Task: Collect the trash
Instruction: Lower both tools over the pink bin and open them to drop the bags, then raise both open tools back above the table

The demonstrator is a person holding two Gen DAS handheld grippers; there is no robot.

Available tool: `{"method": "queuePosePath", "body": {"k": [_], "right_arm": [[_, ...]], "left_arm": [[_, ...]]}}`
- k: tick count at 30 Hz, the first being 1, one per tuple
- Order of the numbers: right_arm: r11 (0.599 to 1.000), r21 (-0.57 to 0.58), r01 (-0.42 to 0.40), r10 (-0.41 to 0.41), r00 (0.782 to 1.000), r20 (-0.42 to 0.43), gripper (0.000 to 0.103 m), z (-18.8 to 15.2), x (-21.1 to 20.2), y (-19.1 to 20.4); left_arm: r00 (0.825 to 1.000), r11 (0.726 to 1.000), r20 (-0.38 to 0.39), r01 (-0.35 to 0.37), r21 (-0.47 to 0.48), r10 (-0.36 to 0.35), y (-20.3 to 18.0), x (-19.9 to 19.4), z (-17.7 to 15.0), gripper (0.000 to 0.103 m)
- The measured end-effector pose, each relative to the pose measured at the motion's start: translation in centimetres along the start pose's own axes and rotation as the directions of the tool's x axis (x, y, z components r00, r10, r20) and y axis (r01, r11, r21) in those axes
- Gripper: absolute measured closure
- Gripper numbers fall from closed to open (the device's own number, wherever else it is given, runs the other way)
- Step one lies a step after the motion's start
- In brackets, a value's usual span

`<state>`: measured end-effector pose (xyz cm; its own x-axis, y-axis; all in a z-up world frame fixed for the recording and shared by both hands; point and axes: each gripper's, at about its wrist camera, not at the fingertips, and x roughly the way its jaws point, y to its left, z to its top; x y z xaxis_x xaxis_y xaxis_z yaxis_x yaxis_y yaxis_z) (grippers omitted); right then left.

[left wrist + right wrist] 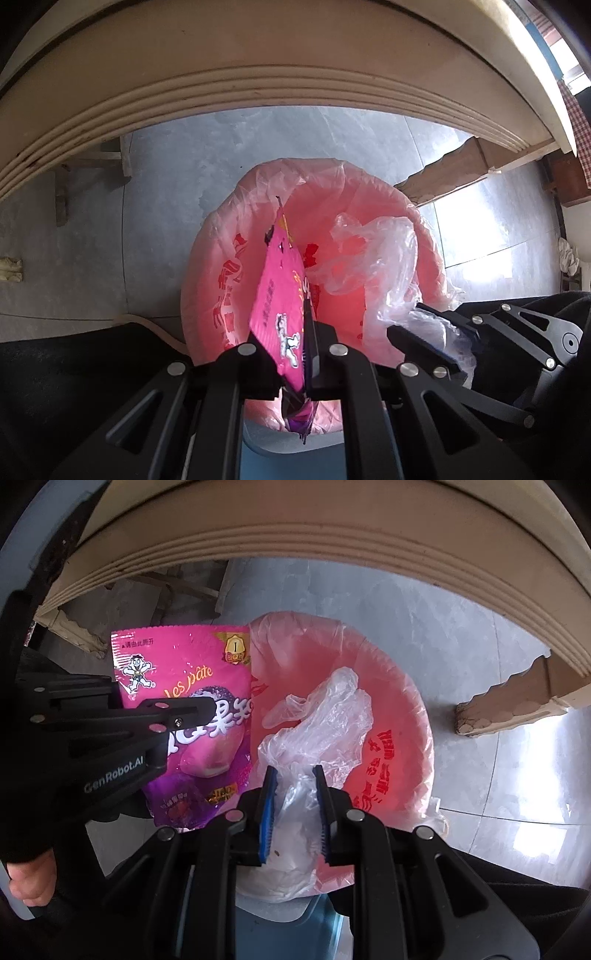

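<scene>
A bin lined with a pink plastic bag point(399, 206) point(402, 709) stands on the floor right below both grippers. My left gripper point(295, 328) is shut on a pink and purple snack wrapper point(277, 295) point(184, 686), which hangs edge-on over the bin's left half. My right gripper point(293, 775) point(413, 325) is shut on a crumpled clear plastic glove point(325, 716) point(380, 258), dangling over the bin's mouth. Both grippers point steeply down, side by side. The bin's inside looks bare apart from red print on the liner.
A cream table edge with grooved trim point(258, 81) point(332, 535) arches above the bin. Grey floor tiles point(369, 133) surround it, with a bright sunlit patch point(535, 775) at the right. A carved table leg point(498, 709) stands right of the bin. A person's hand point(26, 878) holds the left gripper.
</scene>
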<state>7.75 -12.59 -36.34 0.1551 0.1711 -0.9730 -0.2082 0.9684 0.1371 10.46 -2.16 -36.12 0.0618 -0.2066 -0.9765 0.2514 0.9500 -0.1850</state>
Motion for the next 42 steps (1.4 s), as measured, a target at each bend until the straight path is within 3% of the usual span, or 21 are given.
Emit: {"method": "queuePosePath", "body": {"k": [9,14,16,21,25,36,42], "right_arm": [[1.000,0.023,-0.016,0.017,1.000,-0.024,0.080,0.4,0.8,-0.6],[1.000,0.024,-0.015,0.016,0.999,-0.030,0.080,0.4,0.9,-0.7],[0.999,0.031,-0.018,0.019,0.999,-0.030,0.075,0.4,0.9,-0.8],[0.999,0.035,-0.017,0.018,1.000,-0.023,0.065,0.4,0.7,-0.7],[0.999,0.037,-0.019,0.019,1.000,-0.019,0.052,0.2,0.7,-0.8],[0.999,0.046,0.001,-0.001,1.000,0.008,0.046,0.3,-0.2,-0.6],[0.998,0.059,0.030,-0.033,0.998,0.050,0.042,-0.2,-1.7,-0.9]], "left_arm": [[0.999,1.000,-0.043,0.010,-0.023,-0.011,0.6,1.2,0.2,0.090],[0.999,1.000,-0.041,0.009,-0.014,-0.010,0.5,1.5,0.3,0.072],[0.999,1.000,-0.036,0.012,-0.020,-0.013,0.5,1.5,0.3,0.050],[1.000,1.000,0.010,0.018,-0.025,-0.018,0.4,0.7,0.3,0.037],[0.999,0.998,0.035,0.002,-0.067,0.000,1.0,0.3,0.3,0.032],[0.990,0.993,0.102,-0.090,-0.077,0.098,1.4,-1.5,-0.2,0.020],[0.979,0.985,0.151,-0.118,-0.129,0.137,2.5,-4.1,-1.3,0.013]]}}
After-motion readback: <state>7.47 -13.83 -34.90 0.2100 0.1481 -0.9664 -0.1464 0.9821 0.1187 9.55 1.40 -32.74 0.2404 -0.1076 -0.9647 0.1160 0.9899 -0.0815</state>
